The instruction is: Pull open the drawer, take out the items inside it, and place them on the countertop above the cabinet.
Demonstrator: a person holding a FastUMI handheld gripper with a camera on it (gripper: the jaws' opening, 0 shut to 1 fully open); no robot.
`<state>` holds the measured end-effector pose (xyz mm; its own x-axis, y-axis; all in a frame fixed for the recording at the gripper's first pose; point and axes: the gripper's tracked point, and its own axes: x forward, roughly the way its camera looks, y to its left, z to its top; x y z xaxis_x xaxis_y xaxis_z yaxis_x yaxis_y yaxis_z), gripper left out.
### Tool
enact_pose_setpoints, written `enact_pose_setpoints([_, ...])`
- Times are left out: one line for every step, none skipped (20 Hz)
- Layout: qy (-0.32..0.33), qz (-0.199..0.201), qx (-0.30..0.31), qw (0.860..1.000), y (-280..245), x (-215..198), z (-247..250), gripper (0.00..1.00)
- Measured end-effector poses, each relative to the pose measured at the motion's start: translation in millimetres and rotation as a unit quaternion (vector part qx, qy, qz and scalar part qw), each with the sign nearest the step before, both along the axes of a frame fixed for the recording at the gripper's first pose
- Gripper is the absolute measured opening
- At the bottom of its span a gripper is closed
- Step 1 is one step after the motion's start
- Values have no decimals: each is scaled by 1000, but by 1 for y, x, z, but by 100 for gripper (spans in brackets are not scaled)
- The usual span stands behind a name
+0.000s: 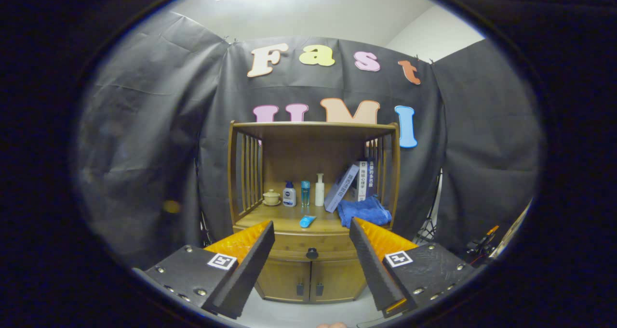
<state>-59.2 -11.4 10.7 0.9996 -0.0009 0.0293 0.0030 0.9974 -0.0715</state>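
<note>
The gripper is built with two wedge-shaped fingers whose facing sides are finely ribbed. Each finger is carried on a flat textured plate studded with silver screws. A square black-and-white marker is fixed on each plate.

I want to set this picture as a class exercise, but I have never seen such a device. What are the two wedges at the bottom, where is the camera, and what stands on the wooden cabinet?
The camera rides on a hand-held gripper and looks forward along its two fingers, the wedges you see. They are spread open and hold nothing. Ahead stands a wooden cabinet with its drawer shut; the drawer knob sits between the fingers. On the countertop are a lidded cup, three bottles, a lying blue tube, leaning books and a blue cloth.
</note>
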Motion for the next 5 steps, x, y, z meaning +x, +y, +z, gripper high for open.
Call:
enact_pose_setpoints([1, -4, 1, 1000, -3, -4, 0, 96])
enact_pose_setpoints([0, -9, 1, 1000, -7, -7, 1, 96])
enact_pose_setpoints([-6, -10, 2, 1000, -9, -11, 3, 96])
enact_pose_setpoints([-9, -12, 1, 1000, -10, -11, 4, 96])
enact_pose_setpoints([-10, -12, 1, 1000, -11, -13, 5, 96])
